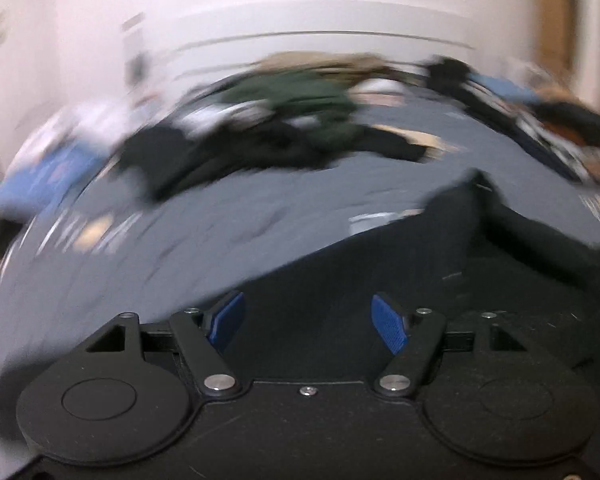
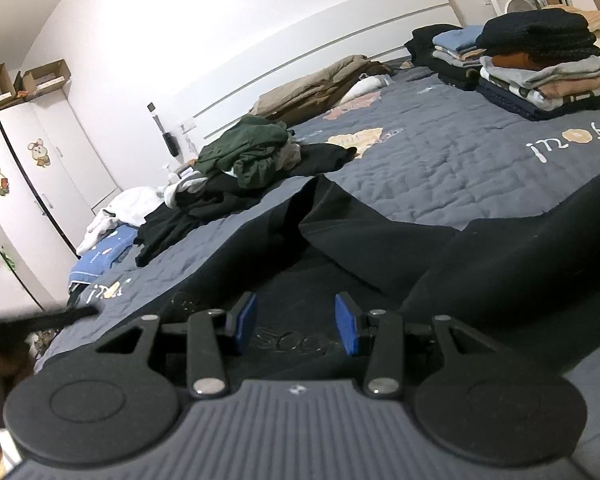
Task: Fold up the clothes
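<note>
Black fabric, a matte garment (image 2: 380,240) with a soft, slightly linty surface, is spread flat across the near part of a bed. One piece of it is folded over into a pointed flap (image 2: 324,208), and faint tone-on-tone lettering is seen on the cloth just ahead of the right gripper (image 2: 296,330). The garment lies on a grey quilted bedspread (image 2: 440,160) stitched in squares and printed with white letters and tan patches.

The right gripper is seen with its two blue ribbed pads (image 2: 246,322) parted by a moderate gap; nothing is held between them, and they hover just above the black cloth. Whether they touch it cannot be told.

In the left wrist view, which is heavily blurred, the left gripper (image 1: 308,322) is shown with its blue pads (image 1: 390,322) spread wide and empty above the same black garment (image 1: 420,280).

Further back, a loose rumpled heap of unfolded clothes (image 2: 240,168) is piled at the left side of the bed, with a dark green garment (image 2: 248,148) on top, black pieces below, and white and blue items at the edge. At the far right, two neat stacks of folded clothes (image 2: 540,68) are seen, in black, grey, rust, peach and navy layers. A tan folded blanket (image 2: 320,84) rests against the white headboard (image 2: 340,32). A white wardrobe (image 2: 32,168) with cartoon mouse stickers stands at the left, with cardboard boxes (image 2: 24,80) on top.
</note>
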Tool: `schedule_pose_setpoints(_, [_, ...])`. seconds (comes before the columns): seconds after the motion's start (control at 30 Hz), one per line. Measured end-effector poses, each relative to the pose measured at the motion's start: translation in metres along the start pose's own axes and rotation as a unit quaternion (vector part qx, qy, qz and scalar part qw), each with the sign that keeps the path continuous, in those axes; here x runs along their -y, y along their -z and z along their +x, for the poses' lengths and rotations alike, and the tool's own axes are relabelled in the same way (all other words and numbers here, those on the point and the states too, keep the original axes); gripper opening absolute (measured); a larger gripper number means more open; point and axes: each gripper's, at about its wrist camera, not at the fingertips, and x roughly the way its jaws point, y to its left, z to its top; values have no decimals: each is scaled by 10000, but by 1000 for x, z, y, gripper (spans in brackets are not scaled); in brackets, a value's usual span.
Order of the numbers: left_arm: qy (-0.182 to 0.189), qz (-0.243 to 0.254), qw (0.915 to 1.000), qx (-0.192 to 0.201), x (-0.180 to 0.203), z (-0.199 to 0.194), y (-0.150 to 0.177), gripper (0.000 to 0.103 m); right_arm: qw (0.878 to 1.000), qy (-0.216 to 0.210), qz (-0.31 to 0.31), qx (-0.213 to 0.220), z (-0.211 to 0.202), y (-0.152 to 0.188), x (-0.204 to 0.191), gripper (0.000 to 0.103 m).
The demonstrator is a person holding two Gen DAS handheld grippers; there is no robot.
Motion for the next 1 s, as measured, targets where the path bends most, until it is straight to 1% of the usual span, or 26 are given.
schedule_pose_setpoints(0.03, [-115,-338,9994,-19,-25,-9,8,69,10000,-44,23,-5,0,1,-2,43])
schedule_pose_setpoints(0.1, [-284,-916,9953,-109,-66,-18,23,69,9999,-123,28,-39,2,3,-6,42])
schedule_pose_setpoints(0.2, [-488,-1701,9838,-282,-122,-25,46,69,9998,-171,-60,-96,5,7,-16,42])
schedule_pose_setpoints(0.3, [-690,-2474,9654,-454,-178,-31,68,69,9994,-261,-170,-170,9,12,-26,43])
schedule_pose_setpoints(0.4, [-849,-3194,9420,-588,-228,-35,90,69,9988,-353,-245,-249,14,16,-36,43])
schedule_pose_setpoints(0.5, [-684,-3601,9294,-425,-236,-18,100,69,9982,-404,-290,-338,20,21,-42,43])
schedule_pose_setpoints(0.6, [-518,-4000,9147,-261,-243,-1,110,69,9978,-391,-340,-415,24,26,-46,43])
schedule_pose_setpoints(0.67, [-438,-4247,9042,-145,-248,10,115,66,9976,-356,-388,-454,27,28,-46,43])
schedule_pose_setpoints(0.7, [-480,-4281,9024,-86,-250,14,112,54,9975,-341,-404,-470,27,29,-46,43])
schedule_pose_setpoints(0.73, [-513,-4203,9059,-58,-250,18,108,23,9974,-324,-418,-487,28,30,-46,43])
schedule_pose_setpoints(0.77, [-556,-4102,9103,-17,-251,20,103,12,9973,-306,-431,-503,29,31,-45,43])
schedule_pose_setpoints(0.87, [-755,-3652,9276,227,-255,15,81,12,9972,-300,-428,-528,32,32,-45,43])
schedule_pose_setpoints(0.93, [-946,-3398,9342,529,-267,4,60,12,9973,-300,-408,-533,33,33,-45,43])
schedule_pose_setpoints(1.0, [-1156,-3135,9389,824,-278,-8,38,12,9972,-315,-404,-537,33,33,-45,43])
